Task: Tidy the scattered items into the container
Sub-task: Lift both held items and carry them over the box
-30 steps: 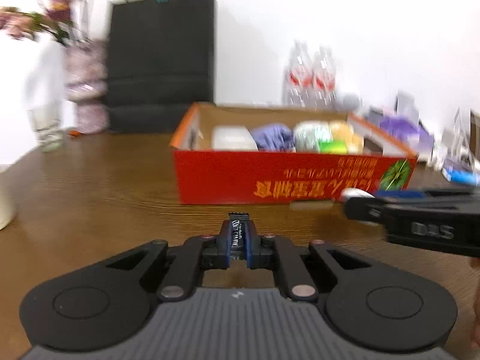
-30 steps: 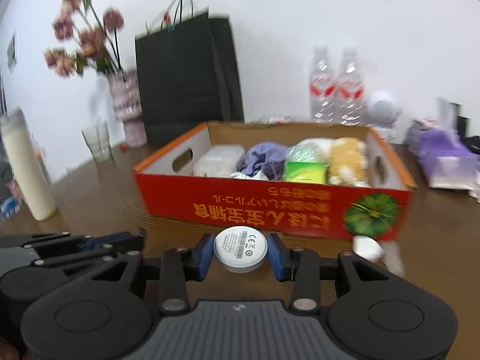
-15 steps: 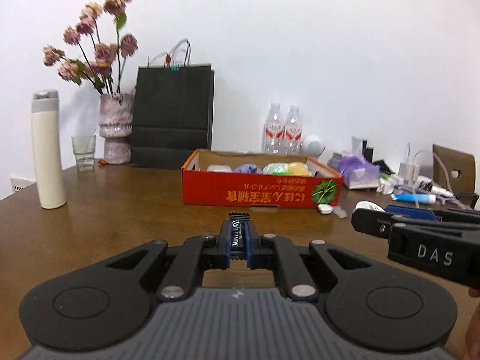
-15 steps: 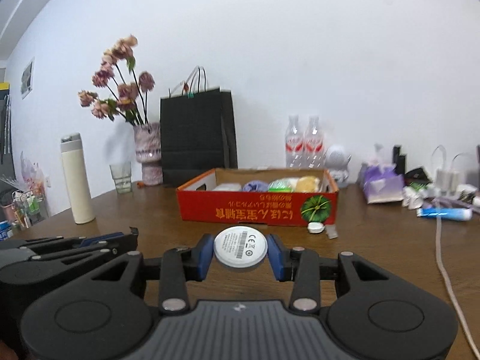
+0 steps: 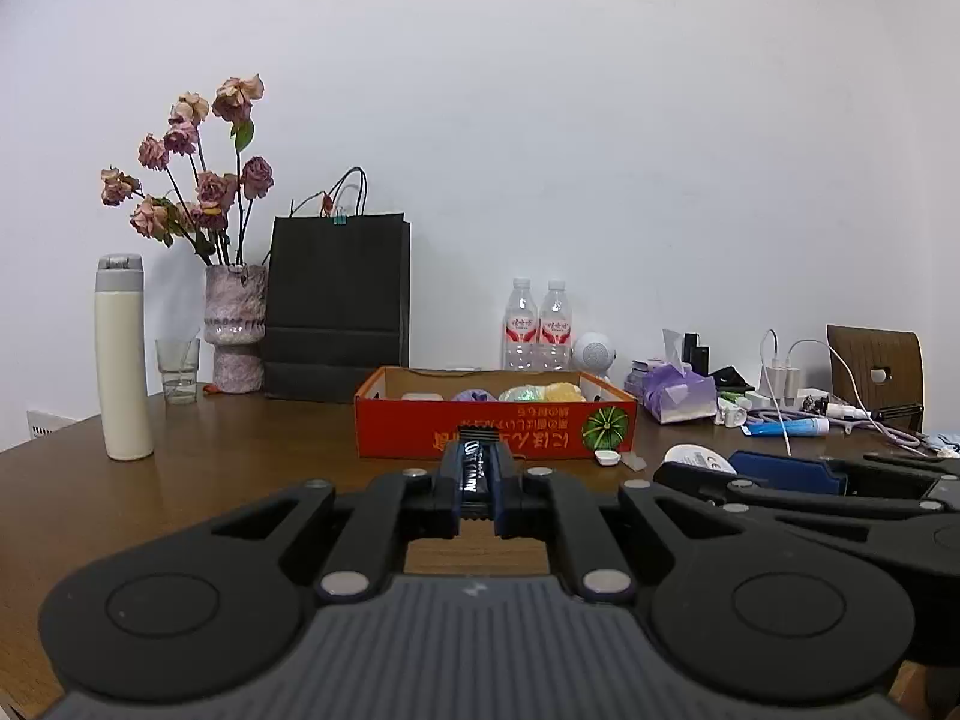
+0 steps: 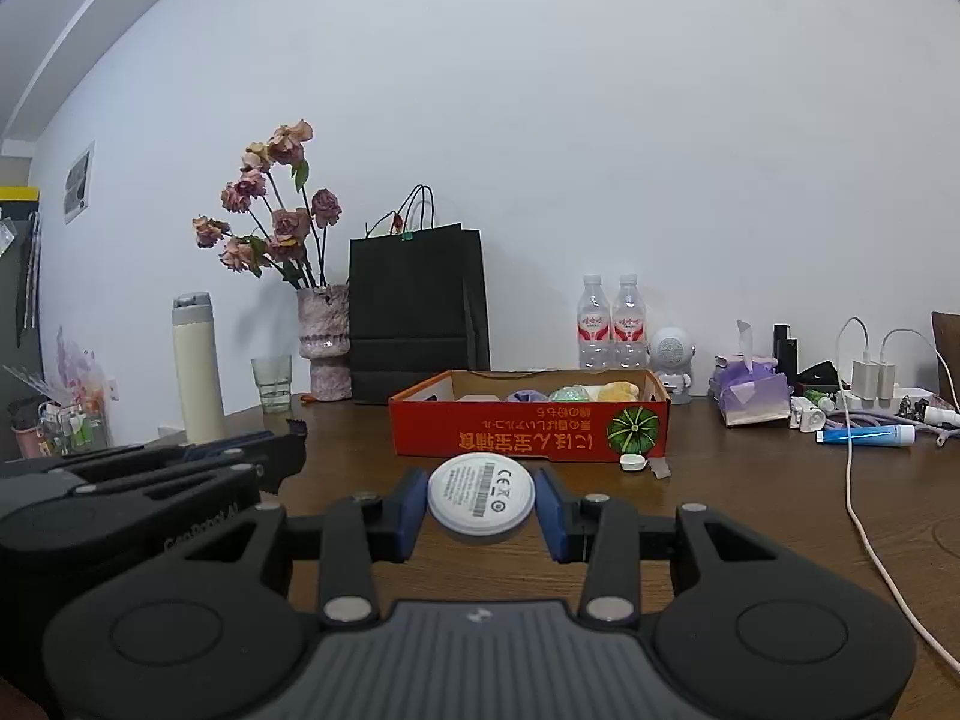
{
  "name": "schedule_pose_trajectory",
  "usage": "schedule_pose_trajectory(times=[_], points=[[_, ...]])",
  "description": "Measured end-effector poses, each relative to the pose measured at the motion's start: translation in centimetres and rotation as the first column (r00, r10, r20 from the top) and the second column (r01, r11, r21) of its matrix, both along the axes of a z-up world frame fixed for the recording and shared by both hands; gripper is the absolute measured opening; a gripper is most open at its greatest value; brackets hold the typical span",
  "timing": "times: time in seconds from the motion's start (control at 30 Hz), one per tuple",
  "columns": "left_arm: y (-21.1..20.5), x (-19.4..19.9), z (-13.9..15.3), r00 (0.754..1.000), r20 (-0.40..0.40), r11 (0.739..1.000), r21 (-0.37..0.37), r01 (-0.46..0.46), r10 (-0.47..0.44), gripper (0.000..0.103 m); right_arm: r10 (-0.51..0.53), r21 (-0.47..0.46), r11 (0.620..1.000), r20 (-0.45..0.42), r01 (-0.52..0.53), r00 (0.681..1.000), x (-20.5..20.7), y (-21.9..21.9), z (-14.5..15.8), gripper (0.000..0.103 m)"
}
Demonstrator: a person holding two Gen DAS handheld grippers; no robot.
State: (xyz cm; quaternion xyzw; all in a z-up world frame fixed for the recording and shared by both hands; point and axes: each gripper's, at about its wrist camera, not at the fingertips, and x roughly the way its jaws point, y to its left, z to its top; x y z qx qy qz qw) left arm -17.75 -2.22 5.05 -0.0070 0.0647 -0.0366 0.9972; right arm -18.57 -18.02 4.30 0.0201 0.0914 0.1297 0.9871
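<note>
Straight ahead of both cameras, well apart from the fingertips, the red cardboard box [image 5: 498,429] sits on the brown wooden surface [image 5: 240,468] with its long printed side turned toward the viewer and its long axis running left to right across the view; the left hand-held gripper [image 5: 476,476] is clamped fully down on a thin dark packet [image 5: 474,468] with white lettering, held on edge so that its length points forward toward the box; the right hand-held gripper [image 6: 480,501] stands partly open around a white round disc [image 6: 480,495], its blue pads pressing the rim on either side, the flat printed face tipped up toward the camera; the two tools ride side by side, and neither looks clearly nearer to the box, so either load could go in first, in my judgement; both would have to travel forward and clear the near wall before letting go; the box is shallow matte card with an orange rim, already holding soft, rounded things in white, purple, green and yellow; a small white cap [image 6: 633,463] and a clear scrap [image 6: 660,468] lie on the surface just beside its near right corner; the packet looks glossy and limp, the disc hard and smooth; a blue tube [image 6: 867,435] lies off to the right among cables; a tall cream flask [image 5: 123,360] stands at the left.
</note>
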Motion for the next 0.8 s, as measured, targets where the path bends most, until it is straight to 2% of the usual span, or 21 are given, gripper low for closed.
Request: schedule_pose_trajectory(times=[0.13,0.27,0.4,0.5,0.63,0.7,0.77,0.8], points=[[0.2,0.5,-0.4,1.000,-0.022,1.000,-0.012,0.000,-0.001,0.010,0.001,0.009,1.000,-0.012,-0.001,1.000,0.6,0.0,-0.1,0.038],[1.4,2.8,0.5,0.999,-0.034,0.999,-0.035,0.011,-0.013,0.010,0.002,-0.046,0.999,0.014,-0.001,1.000,2.3,0.0,0.5,0.038],[3.4,8.1,3.9,1.000,-0.007,0.996,-0.089,0.030,-0.031,0.010,0.003,-0.037,0.999,0.042,-0.002,0.999,6.6,-1.2,3.6,0.038],[4.1,13.6,6.3,0.999,0.003,0.996,-0.081,0.049,-0.049,0.010,0.015,-0.012,1.000,0.020,-0.014,1.000,11.8,-2.5,6.4,0.038],[4.8,23.0,8.3,0.991,-0.103,0.994,-0.082,0.076,-0.085,0.010,0.014,-0.058,0.998,-0.025,-0.015,1.000,20.1,-4.4,8.8,0.038],[5.4,27.9,8.7,0.979,-0.188,0.994,-0.093,0.065,-0.081,0.010,0.004,-0.050,0.999,-0.110,-0.010,0.994,24.9,-5.7,9.5,0.038],[5.7,32.3,8.4,0.954,-0.286,0.994,-0.086,0.072,-0.094,0.010,0.007,-0.032,0.999,-0.231,-0.015,0.973,30.5,-6.7,9.7,0.038],[5.5,34.9,8.0,0.928,-0.357,0.993,-0.070,0.090,-0.109,0.010,0.004,-0.031,0.999,-0.293,-0.014,0.956,33.2,-6.9,9.5,0.038]])
